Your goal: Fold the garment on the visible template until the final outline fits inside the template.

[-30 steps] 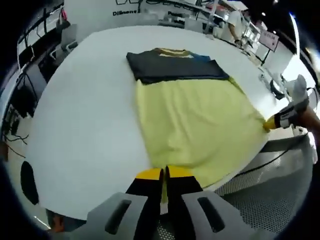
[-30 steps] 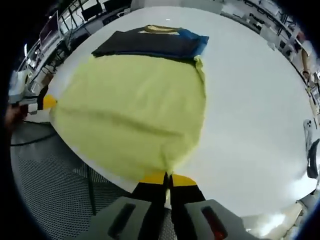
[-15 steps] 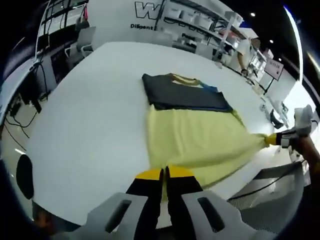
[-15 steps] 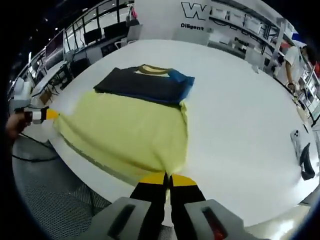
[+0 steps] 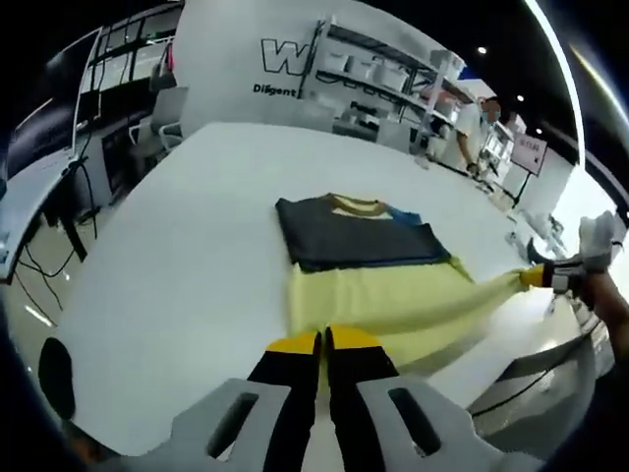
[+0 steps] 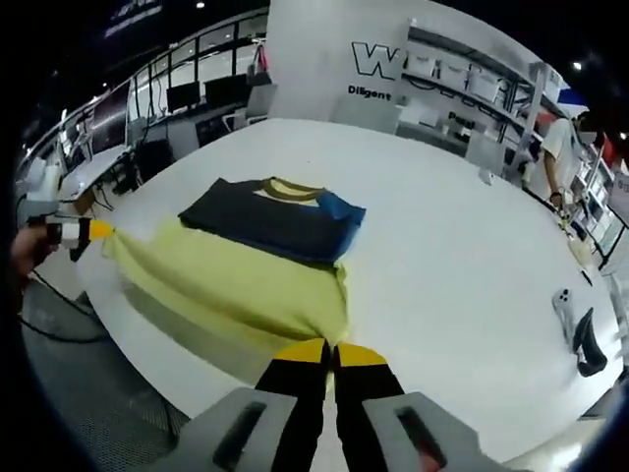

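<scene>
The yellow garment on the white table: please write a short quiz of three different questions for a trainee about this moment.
1. True or false: the left gripper and the right gripper are both shut on the hem of the yellow fabric garment.
2. Which colour is the folded upper part of the garment? A. red B. dark navy C. white
3. Fill in: the garment's lower edge is lifted above the round white ________.

Key: 1 true; 2 B; 3 table.
</scene>
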Available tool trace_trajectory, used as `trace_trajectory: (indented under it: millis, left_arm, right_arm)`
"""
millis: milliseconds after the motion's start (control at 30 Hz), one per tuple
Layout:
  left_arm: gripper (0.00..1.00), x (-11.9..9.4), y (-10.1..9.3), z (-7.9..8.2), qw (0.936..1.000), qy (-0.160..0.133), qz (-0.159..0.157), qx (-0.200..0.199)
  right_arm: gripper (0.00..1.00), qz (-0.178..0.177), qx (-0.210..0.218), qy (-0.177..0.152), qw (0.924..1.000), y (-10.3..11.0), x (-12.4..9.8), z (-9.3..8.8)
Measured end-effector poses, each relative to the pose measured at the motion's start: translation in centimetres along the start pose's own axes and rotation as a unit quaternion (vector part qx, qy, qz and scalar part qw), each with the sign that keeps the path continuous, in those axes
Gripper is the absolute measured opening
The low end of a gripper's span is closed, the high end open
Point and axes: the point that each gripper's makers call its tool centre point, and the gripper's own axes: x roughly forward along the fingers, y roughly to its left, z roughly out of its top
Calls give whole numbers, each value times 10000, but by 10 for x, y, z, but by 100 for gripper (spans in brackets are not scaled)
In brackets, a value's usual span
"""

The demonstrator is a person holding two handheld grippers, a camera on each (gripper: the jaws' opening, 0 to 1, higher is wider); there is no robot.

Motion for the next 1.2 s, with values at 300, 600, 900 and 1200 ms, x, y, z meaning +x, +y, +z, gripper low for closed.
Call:
trace_trajectory:
  millis: [300,600,900,1200]
  left_arm:
    - [0,3,1,17,9996,-184,72,215]
    - [0,9,0,45,9978,-516,87,413]
    - [0,15,-1,70,9962,-727,107,470]
    - [0,29,-2,106,9937,-1015,79,466]
  right_arm:
    - [0,20,28,-35,10000,-4,5,11]
    - [0,-10,-56,-167,9998,-14,13,30]
    - [0,-84,-12,-512,9987,-24,22,59]
    - [0,-163,19,-828,9964,-36,36,87]
